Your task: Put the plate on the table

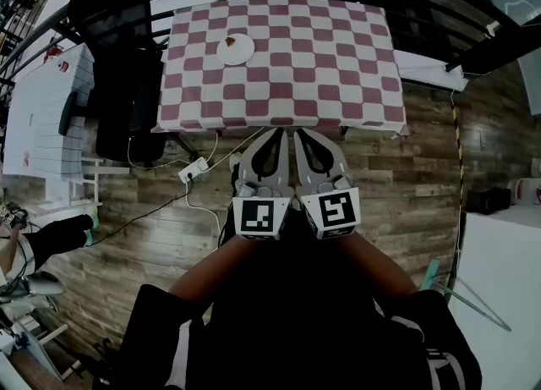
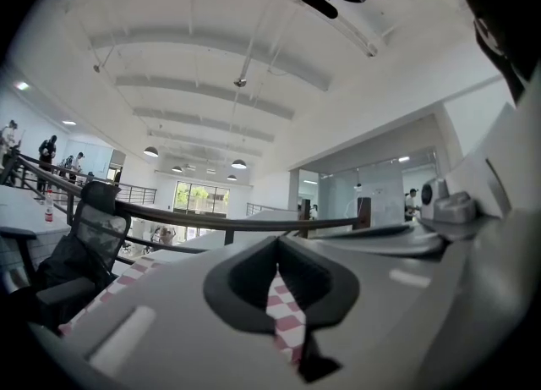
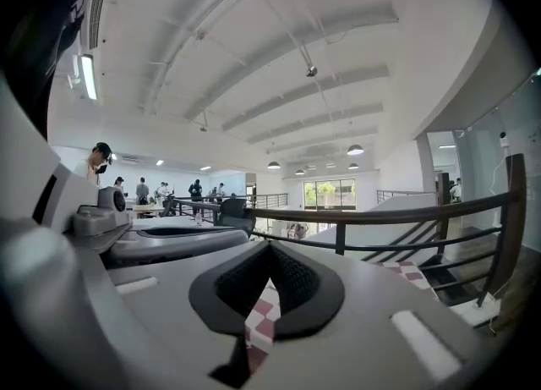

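Plate: rests on the far-left part of the checked table, seemingly already delivered.
Left gripper: jaws pressed together, empty, held short of the table's near edge.
Right gripper: likewise closed on nothing, just beside the left, likely parked.

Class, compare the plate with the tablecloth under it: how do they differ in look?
The plate is round; the tablecloth is rectangular. The plate is plain white; the tablecloth is checked in red and white. The plate is far smaller than the tablecloth. Both show white.
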{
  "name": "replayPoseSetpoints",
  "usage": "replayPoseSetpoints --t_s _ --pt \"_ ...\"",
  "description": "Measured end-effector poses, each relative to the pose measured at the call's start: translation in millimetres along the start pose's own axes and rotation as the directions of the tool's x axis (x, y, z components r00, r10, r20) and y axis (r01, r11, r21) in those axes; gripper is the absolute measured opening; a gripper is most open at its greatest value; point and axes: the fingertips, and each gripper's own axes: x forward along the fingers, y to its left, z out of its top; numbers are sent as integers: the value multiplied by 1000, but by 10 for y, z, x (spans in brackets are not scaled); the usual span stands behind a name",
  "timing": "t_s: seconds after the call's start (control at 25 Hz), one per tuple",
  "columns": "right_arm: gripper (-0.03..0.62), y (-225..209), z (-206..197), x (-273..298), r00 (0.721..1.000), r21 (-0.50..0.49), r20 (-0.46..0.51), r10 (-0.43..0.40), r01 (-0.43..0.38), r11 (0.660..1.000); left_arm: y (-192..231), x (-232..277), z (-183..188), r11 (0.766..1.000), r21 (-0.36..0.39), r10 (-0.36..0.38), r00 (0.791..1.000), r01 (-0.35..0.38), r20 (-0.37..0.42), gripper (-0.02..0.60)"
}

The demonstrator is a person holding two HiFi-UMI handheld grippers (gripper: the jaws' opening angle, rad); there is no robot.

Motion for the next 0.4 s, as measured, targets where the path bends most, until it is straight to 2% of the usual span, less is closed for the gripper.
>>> replayPoseSetpoints --t_s 0.24,0.4 --pt "-2 -69 16 -33 1000 -17 12 -22 23 1000 -82 44 -8 999 22 -28 1000 28 -7 9" --pt "-2 -64 -3 28 1000 -30 1 -14 14 999 -72 85 54 999 4 -35 999 35 -22 9"
